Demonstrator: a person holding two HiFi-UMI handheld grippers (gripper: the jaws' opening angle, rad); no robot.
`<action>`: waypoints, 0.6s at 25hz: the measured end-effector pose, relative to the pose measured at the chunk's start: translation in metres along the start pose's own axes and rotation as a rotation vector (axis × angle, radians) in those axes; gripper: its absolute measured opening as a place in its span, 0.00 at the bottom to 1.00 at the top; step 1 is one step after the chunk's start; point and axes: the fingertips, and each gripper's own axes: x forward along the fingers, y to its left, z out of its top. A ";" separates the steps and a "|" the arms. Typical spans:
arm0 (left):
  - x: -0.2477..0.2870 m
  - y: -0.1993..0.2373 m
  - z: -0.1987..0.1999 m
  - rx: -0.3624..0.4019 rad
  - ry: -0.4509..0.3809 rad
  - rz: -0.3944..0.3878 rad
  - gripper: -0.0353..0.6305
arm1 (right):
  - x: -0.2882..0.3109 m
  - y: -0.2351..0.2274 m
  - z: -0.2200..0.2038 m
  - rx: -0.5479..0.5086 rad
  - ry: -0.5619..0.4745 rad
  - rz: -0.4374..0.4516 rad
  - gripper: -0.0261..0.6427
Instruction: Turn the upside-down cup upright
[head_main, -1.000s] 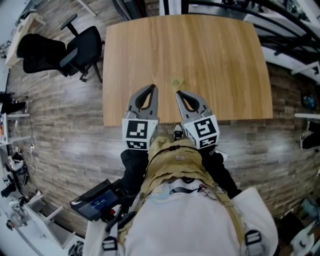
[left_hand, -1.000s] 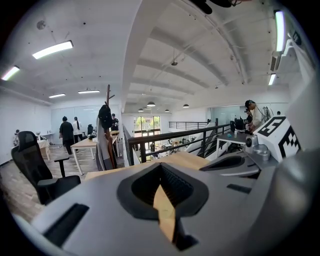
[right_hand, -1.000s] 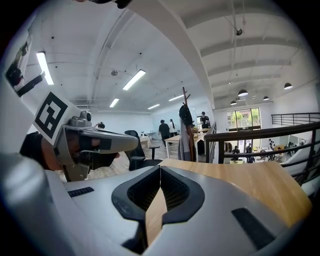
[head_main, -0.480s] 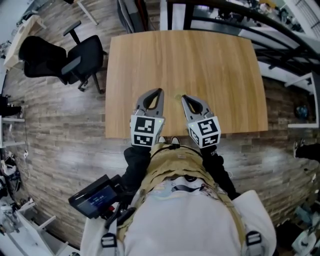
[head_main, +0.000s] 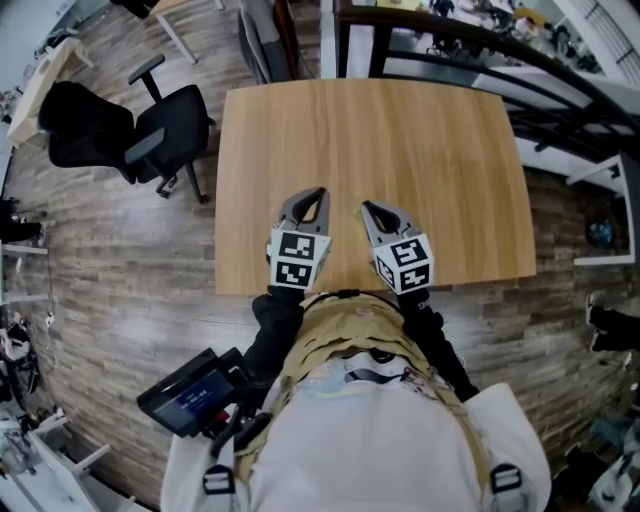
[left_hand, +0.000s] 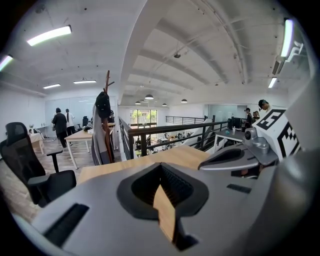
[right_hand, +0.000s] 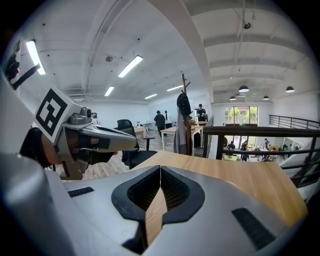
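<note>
- Plank floor (head_main: 120, 260): fills the left and right of the head view, around everything else.
- Bench (head_main: 370, 140): a pale wooden top in the upper middle of the head view. Its near edge runs across the centre of the frame.
- Person (head_main: 370, 430): seen from above at the bottom of the head view, their torso covering the middle of the bench's near edge.
- Office chair (head_main: 150, 125): black, at the upper left, standing just beside the bench's left edge.
- Railing (head_main: 450, 50): dark bars along the top and upper right, just behind the bench's far edge.
- Coat stand (left_hand: 104, 120): left of centre in the left gripper view, hung with dark clothing. It stands beyond the bench, with other people (left_hand: 60, 125) further back.
- Left tongs (head_main: 318, 191): over the near part of the bench, left of centre. Its jaws are pressed together with nothing between them, and its marker cube (head_main: 296, 258) sits at the bench edge.
- Right tongs (head_main: 366, 206): just beside the left one but apart from it. These jaws are also closed on nothing, and its marker cube (head_main: 403, 264) sits at the edge.
- Device (head_main: 190, 392): a small dark unit with a lit screen at the lower left, beside the person.
- Cup: no view shows it, so I cannot tell where it is.
</note>
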 end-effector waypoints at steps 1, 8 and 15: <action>0.004 0.001 -0.005 -0.001 0.012 -0.004 0.06 | 0.004 0.000 -0.002 -0.003 0.010 0.002 0.07; 0.036 0.013 -0.063 -0.029 0.152 -0.021 0.06 | 0.034 -0.014 -0.050 0.002 0.143 0.003 0.07; 0.062 0.017 -0.117 -0.054 0.277 -0.042 0.06 | 0.059 -0.031 -0.118 0.018 0.325 0.010 0.07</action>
